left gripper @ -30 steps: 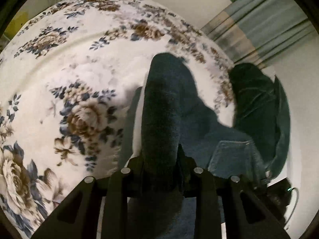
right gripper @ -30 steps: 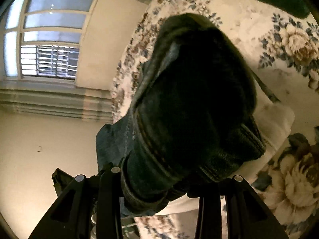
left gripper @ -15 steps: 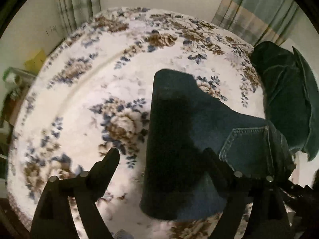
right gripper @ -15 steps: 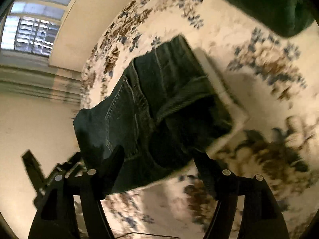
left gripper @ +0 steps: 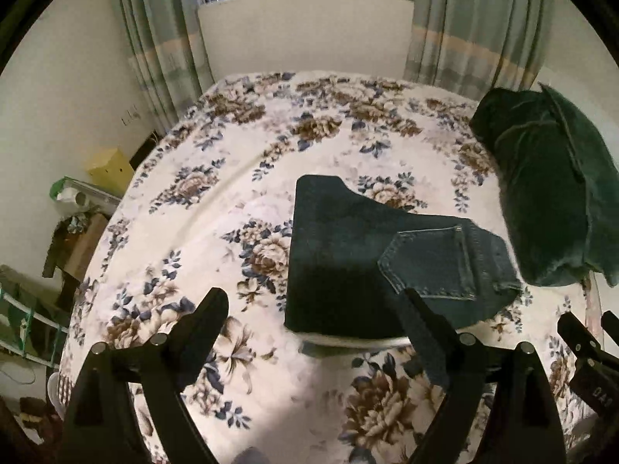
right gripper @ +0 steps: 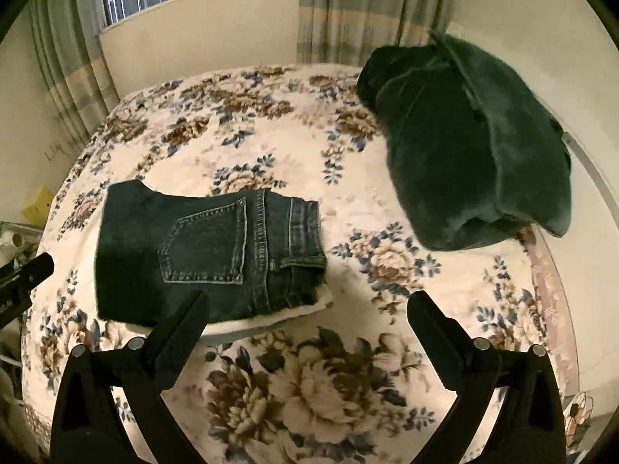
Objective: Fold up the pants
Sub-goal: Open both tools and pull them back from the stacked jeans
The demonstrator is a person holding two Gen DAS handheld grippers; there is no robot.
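The dark blue jeans (left gripper: 371,255) lie folded into a compact rectangle on the floral bedspread (left gripper: 216,201), back pocket facing up. They also show in the right wrist view (right gripper: 205,251), waistband to the right. My left gripper (left gripper: 313,309) is open and empty, raised above the near edge of the jeans. My right gripper (right gripper: 305,309) is open and empty, raised above the bedspread (right gripper: 348,379) just right of the jeans. The right gripper's body (left gripper: 588,352) shows at the left wrist view's right edge.
A dark green velvet pillow (left gripper: 549,193) lies at the bed's right side; it also shows in the right wrist view (right gripper: 472,147). Curtains (left gripper: 162,38) and a window stand behind the bed. A cluttered side table (left gripper: 77,208) and yellow box (left gripper: 110,170) sit left of the bed.
Both grippers were shut on the jeans a second ago. They let go, opened, and pulled up and back; the jeans now lie folded on the bed.
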